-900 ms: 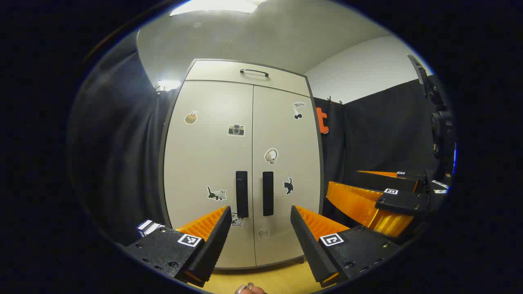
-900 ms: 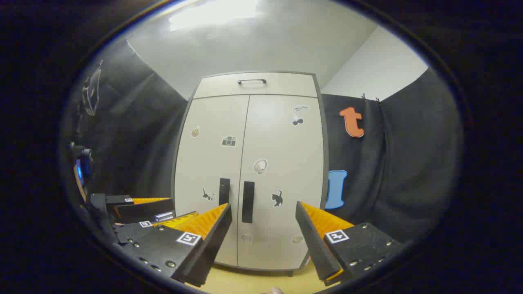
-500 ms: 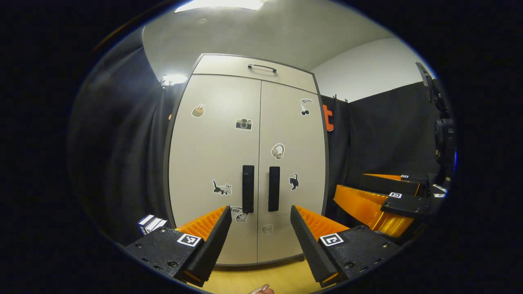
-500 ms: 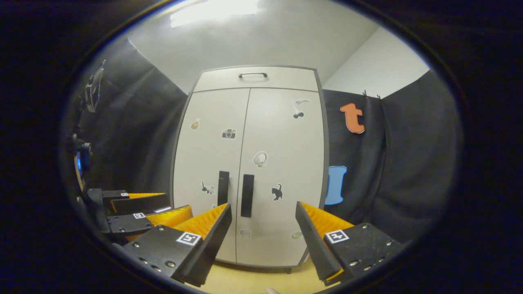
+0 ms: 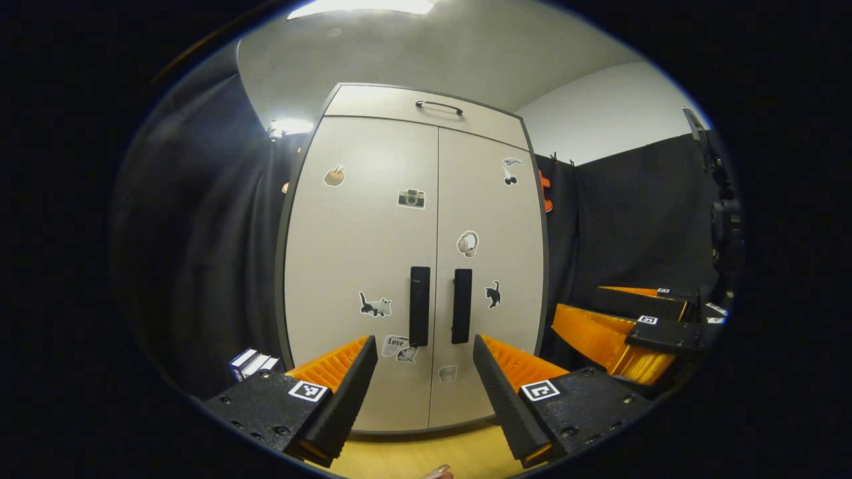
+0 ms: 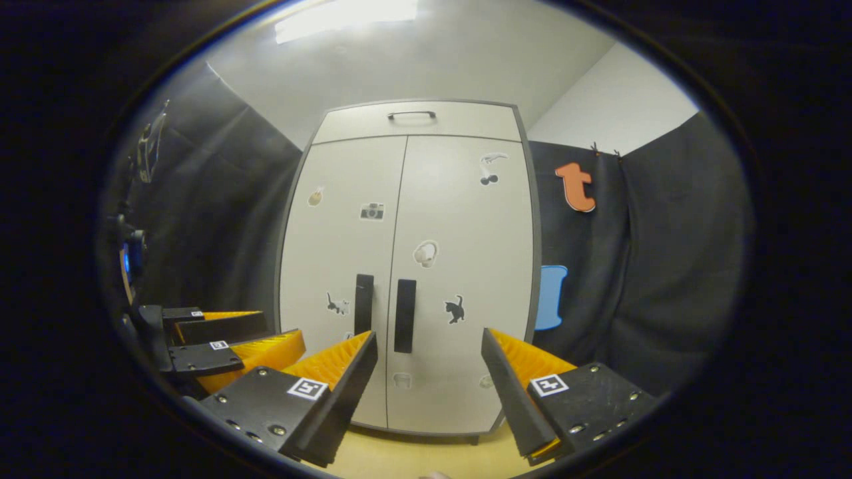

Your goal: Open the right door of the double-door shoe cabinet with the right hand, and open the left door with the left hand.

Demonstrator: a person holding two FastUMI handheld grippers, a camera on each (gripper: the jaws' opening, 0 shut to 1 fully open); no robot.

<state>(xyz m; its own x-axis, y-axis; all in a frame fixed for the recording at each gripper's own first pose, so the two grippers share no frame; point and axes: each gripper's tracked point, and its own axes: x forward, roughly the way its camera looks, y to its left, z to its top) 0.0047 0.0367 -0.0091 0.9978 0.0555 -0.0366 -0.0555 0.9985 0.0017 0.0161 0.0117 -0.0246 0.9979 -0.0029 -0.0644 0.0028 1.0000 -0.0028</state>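
Jaws spread wide on both tools, nothing between them. Left gripper (image 5: 425, 349) and right gripper (image 6: 429, 346) both hang in free air, well short of the shoe cabinet (image 5: 373, 266), each aimed at the centre seam; the gape looks set for closing on a handle.

Largest first: cabinet stands upright on the pale floor (image 5: 413, 452) against the booth's dark cloth, both doors shut. Left door (image 5: 359, 279) and right door (image 5: 492, 226) meet flush. Top panel carries a slim bar handle (image 5: 439, 106). Two dark vertical pulls sit just beside the seam: left handle (image 5: 419, 306), right handle (image 6: 405, 315).

Small things: stickers scattered on the doors, among them a camera (image 5: 411, 198) and a black cat (image 5: 492, 293). One low sticker (image 5: 395, 344) seems to read "Love"; other writing too small to tell.
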